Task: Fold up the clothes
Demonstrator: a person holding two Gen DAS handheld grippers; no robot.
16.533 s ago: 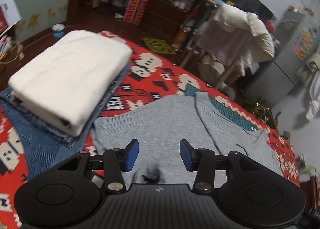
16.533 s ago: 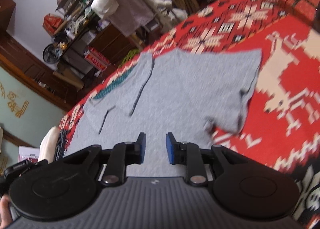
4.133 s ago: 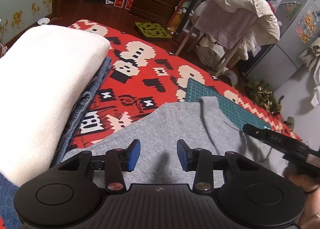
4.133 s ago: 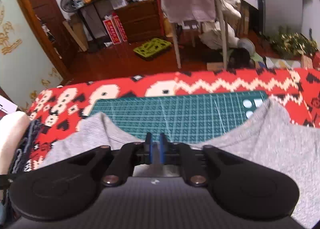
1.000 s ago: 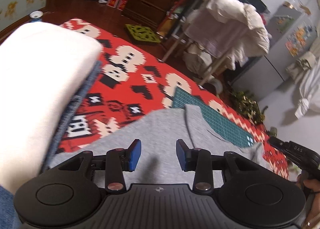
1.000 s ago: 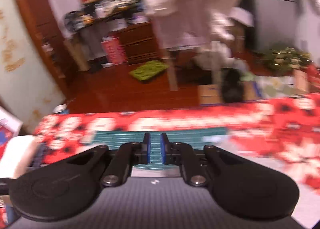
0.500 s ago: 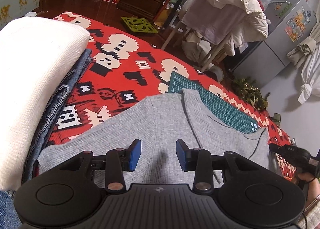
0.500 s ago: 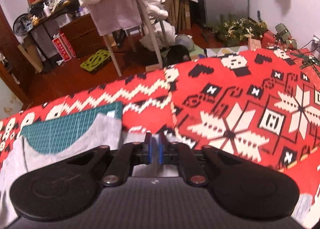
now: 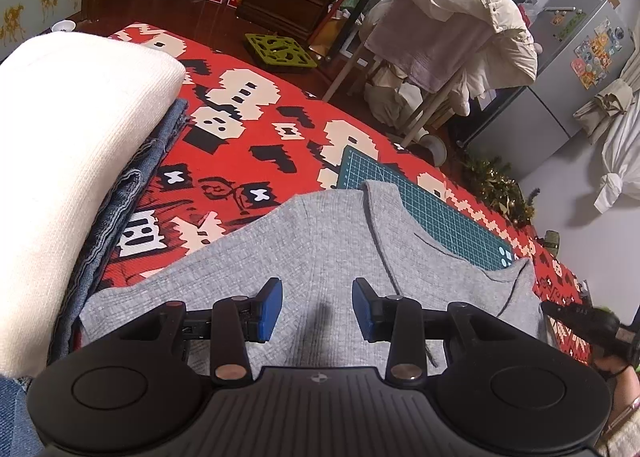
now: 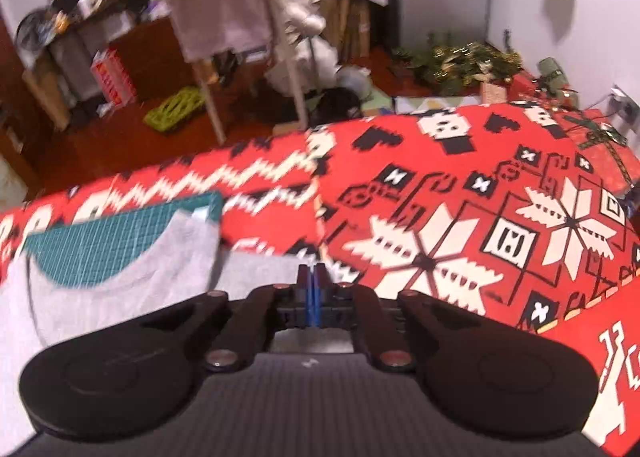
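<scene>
Pads of my right claw (image 10: 312,289) pinch the grey shirt (image 9: 320,257) edge at lower centre; my left claw (image 9: 316,305), wide open and empty, should press the cloth flat.

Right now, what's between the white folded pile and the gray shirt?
In the left wrist view, folded jeans under the white pile, then red patterned blanket up to the gray shirt.

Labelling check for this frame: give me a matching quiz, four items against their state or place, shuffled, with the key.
Column 1:
1. left tool
2. right tool
3. white knit
4. cutting mat

Column 2:
A. folded, on top of the jeans
B. open, over the grey shirt
C. partly under the shirt's far edge
D. shut at the shirt's edge; a grip on the cloth cannot be confirmed

Pairs: 1-B, 2-D, 3-A, 4-C
</scene>
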